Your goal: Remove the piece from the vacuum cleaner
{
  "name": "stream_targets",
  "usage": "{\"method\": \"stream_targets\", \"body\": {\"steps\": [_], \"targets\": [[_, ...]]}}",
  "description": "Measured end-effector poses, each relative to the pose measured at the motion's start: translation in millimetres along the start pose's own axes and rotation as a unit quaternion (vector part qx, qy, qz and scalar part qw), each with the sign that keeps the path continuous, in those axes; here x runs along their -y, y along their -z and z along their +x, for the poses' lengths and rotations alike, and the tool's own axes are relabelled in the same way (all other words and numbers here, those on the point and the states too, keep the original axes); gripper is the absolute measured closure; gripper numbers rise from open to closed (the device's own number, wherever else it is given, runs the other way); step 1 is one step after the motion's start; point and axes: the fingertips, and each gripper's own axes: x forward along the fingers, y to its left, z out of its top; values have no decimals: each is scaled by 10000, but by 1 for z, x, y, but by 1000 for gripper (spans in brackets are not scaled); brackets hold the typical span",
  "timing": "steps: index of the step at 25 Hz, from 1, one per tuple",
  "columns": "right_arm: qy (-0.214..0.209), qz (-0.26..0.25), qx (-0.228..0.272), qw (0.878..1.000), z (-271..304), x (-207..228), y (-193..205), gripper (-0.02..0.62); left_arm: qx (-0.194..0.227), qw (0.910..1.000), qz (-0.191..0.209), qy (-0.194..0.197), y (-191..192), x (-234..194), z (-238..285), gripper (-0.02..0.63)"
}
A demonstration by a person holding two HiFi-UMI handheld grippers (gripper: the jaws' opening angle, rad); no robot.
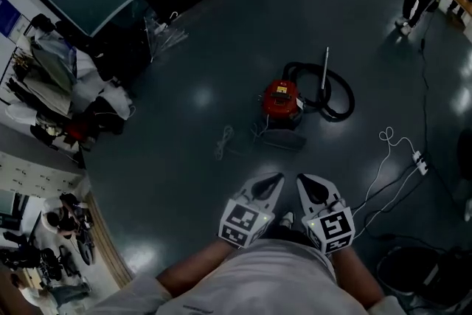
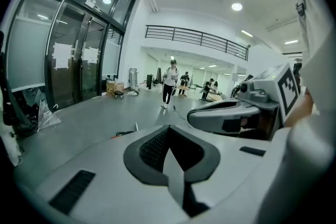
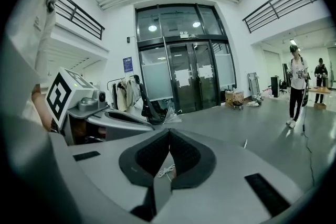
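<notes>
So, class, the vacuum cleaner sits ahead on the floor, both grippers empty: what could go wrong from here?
Loose leads, the white cord and those by the power strip, could snag feet near the vacuum cleaner. The left gripper and right gripper are shut; unopened, they would only bump it. Pulling might drag the cleaner by its coiled hose.
</notes>
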Motion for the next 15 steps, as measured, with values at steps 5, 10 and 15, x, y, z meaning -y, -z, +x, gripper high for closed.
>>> {"method": "stream_targets", "body": {"steps": [5, 10, 15], "targets": [[-172, -196, -93, 9996, 32, 20, 10, 578, -99, 9999, 114, 39, 5, -33, 29, 600], [-140, -168, -232, 9995, 91, 56, 12, 578, -295, 9990, 257, 208, 8, -88, 74, 600], [27, -46, -612, 9981, 161, 104, 20, 577, -512, 9963, 440, 528, 13, -153, 128, 600]]}}
